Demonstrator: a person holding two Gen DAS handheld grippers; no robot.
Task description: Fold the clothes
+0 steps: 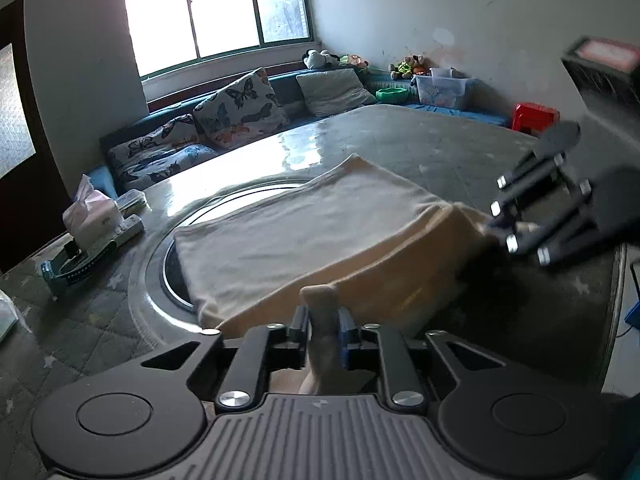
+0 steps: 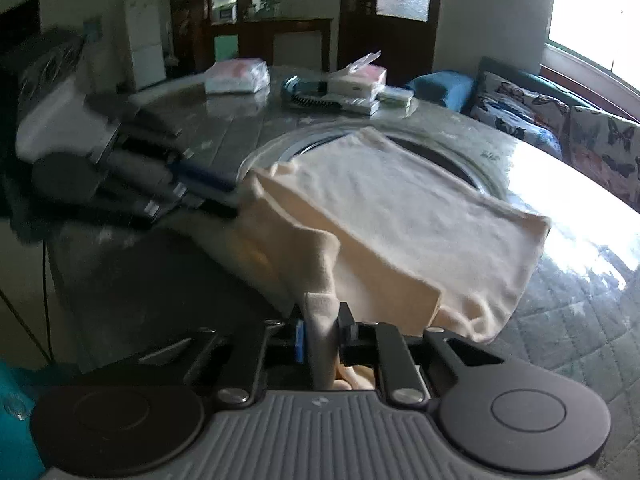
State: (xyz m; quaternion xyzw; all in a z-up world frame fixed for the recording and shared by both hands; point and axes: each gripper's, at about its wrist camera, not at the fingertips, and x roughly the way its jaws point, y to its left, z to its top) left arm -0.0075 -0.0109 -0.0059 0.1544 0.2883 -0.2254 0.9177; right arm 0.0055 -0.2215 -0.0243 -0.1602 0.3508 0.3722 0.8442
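- Cream garment [image 1: 304,224] lies folded on the counter [image 1: 400,140], its near edge lifted.
- Left hand-held gripper [image 1: 320,320] is clamped on one near corner.
- Right hand-held gripper [image 2: 320,320] pinches the other.

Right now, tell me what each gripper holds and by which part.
Both hold the cream cloth. The left gripper pinches one corner of its near edge, and the right gripper pinches the other; that edge is lifted off the table.
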